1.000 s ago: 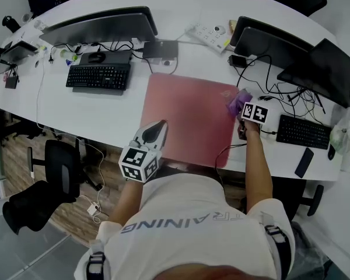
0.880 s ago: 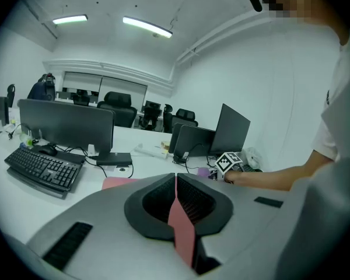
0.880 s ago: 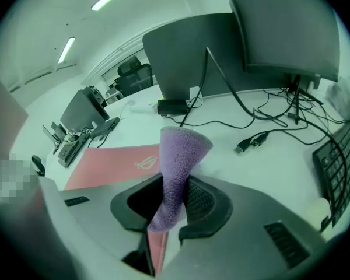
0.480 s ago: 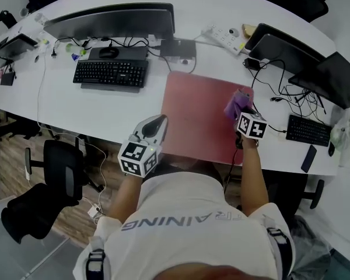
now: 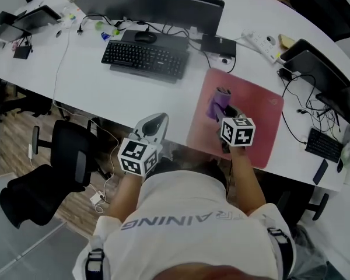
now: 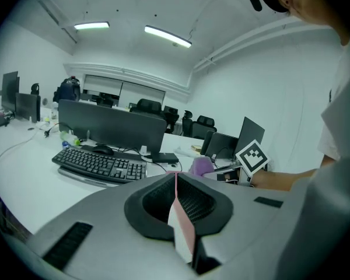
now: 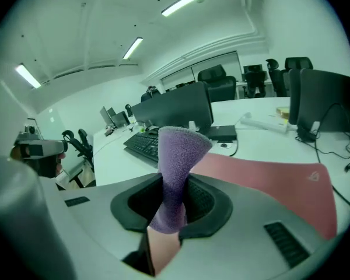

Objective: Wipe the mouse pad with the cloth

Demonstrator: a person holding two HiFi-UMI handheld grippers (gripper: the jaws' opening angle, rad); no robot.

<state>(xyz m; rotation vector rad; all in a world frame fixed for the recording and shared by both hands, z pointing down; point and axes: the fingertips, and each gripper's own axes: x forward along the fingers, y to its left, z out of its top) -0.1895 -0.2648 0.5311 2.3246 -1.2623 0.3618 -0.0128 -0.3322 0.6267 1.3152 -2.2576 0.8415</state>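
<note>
Over the pink mouse pad (image 5: 259, 112), purple cloth (image 5: 217, 102) in right gripper (image 5: 224, 113).

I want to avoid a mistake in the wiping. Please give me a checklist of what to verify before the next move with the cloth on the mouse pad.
1. Cloth grip: ok. The right gripper has its jaws shut on the purple cloth.
2. Position: ok. In the head view that gripper is above the left part of the pink mouse pad.
3. Cloth touching the pad: cannot tell from any view.
4. Left gripper out of the way: ok. It is shut, empty and off the pad, to its left.
5. Keyboard apart from the pad: ok.
</note>
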